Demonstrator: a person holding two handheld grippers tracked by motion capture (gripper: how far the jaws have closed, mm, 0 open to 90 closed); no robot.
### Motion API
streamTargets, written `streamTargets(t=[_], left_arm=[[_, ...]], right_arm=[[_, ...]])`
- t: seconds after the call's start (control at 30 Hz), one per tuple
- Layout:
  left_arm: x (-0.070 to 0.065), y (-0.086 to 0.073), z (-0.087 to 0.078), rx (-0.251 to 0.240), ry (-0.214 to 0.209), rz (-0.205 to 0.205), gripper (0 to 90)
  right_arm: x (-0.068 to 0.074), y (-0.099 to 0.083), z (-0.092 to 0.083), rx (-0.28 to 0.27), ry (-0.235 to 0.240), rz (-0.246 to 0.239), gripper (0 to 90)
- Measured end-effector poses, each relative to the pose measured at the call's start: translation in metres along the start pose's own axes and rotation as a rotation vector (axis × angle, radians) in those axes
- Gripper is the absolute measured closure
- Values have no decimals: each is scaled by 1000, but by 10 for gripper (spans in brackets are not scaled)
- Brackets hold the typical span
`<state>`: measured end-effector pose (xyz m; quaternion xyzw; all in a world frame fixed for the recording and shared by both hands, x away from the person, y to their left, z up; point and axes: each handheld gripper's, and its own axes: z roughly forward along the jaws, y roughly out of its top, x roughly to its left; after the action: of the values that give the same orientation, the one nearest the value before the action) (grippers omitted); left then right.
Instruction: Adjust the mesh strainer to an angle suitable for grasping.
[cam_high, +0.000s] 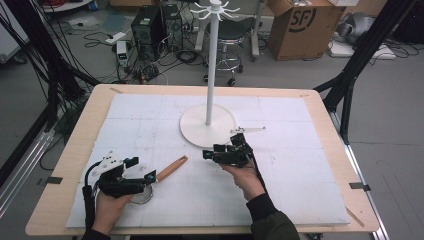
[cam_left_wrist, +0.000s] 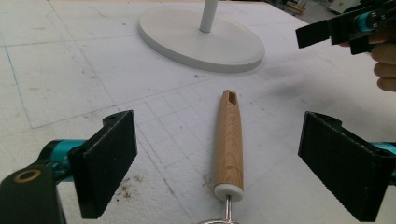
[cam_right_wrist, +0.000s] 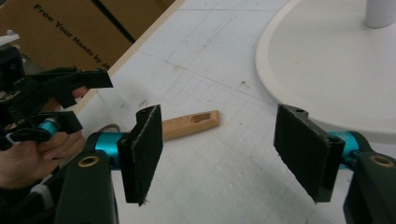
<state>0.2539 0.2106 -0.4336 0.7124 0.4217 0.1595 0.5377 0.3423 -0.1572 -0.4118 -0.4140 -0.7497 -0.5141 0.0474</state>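
Note:
A utensil with a wooden handle (cam_high: 171, 168) and a round metal head (cam_high: 141, 195) lies on the white foam board. My left gripper (cam_high: 141, 169) is open just over the head. In the left gripper view the handle (cam_left_wrist: 229, 140) runs forward between the wide-apart jaws, which do not touch it. My right gripper (cam_high: 222, 146) is open and empty, right of the handle's tip and near the stand's base, pointing left. The right gripper view has the handle (cam_right_wrist: 189, 125) beyond its own parted jaws, with the left gripper (cam_right_wrist: 46, 102) farther off.
A white stand with a tall pole (cam_high: 212, 65), hooks on top and a round base (cam_high: 192, 127) sits mid-board behind the grippers. The foam board (cam_high: 300, 165) covers most of the wooden table (cam_high: 80, 125). Cardboard box (cam_high: 300, 25), stool and cables are on the floor beyond.

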Motion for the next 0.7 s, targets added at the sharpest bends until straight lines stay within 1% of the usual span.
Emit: streamTargets(t=[0.03,0.07,0.1,0.13,0.23,0.27,0.3,0.37,0.43,0.5,0.53,0.57,0.63,0.67,0.7], left_arm=[[0,0,0,1,0,2,122],[0,0,0,-1,2,1,122],[-1,0,0,-1,1,0,122],[-1,0,0,-1,2,0,122],[0,0,1,3,1,4,122],[-1,0,1,3,0,2,122],[-1,0,1,3,-1,2,122],[-1,0,1,5,-4,6,122],[-1,0,0,3,-5,2,122],[-1,0,0,5,-3,2,122],[-1,0,0,6,-2,3,122],[-1,0,0,3,-3,2,122],[-1,0,0,-2,-4,0,122],[-1,0,0,-2,-2,1,122],[-1,0,0,-2,-1,2,122]], right_arm=[[-1,-2,-6,-17,8,-7,282],[-1,-2,-6,-17,8,-7,282],[-1,-3,-9,-27,10,-8,271],[-2,-5,-14,-39,9,-20,266],[-2,-8,-20,-54,9,-27,258],[-2,-10,-22,-58,9,-34,252],[-2,-12,-27,-68,1,-56,244],[-2,-13,-29,-76,5,-64,243],[-3,-16,-35,-89,3,-79,228],[-5,-20,-41,-107,6,-83,223],[-6,-22,-45,-114,0,-87,216],[-7,-24,-49,-113,-3,-86,210],[-10,-29,-55,-117,-5,-101,210],[-13,-33,-60,-109,-6,-117,207],[-13,-33,-60,-109,-6,-117,207]])
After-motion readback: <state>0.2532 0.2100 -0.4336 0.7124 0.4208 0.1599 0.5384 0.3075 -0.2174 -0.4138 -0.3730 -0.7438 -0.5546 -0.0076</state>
